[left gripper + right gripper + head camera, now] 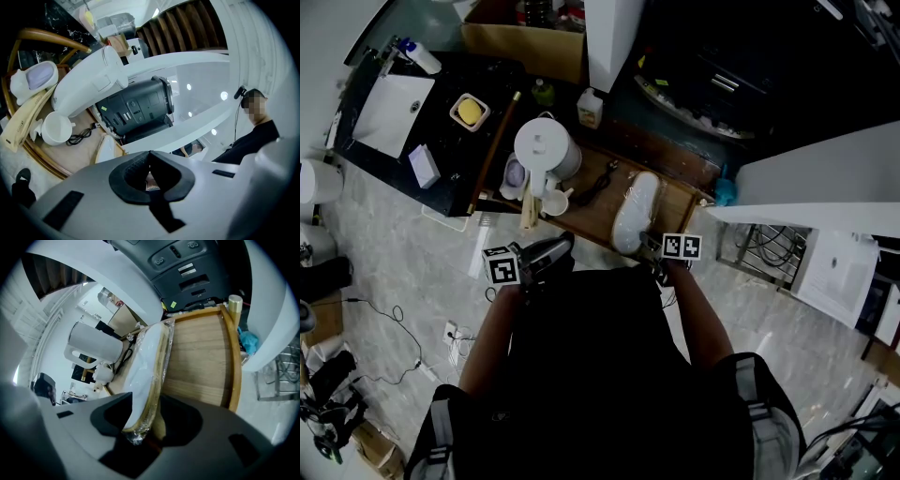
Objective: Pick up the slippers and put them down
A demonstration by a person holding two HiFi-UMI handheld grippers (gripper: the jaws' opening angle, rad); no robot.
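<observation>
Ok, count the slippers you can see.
1: a plastic-wrapped slipper on the wooden tray, its end between the open jaws of the right gripper. A second may be stacked in the wrap.

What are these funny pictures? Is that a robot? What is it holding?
No robot here: a person holds grey tongs in each hand. One picture looks down from a camera on the person's head. The other two come from cameras riding on the tongs. On the wooden tray sit a white kettle, a white cup, a black cable and a white plastic-wrapped slipper. The right tongs stand open around the slipper's end, not squeezing it. The left tongs are shut, holding nothing I can see.
</observation>
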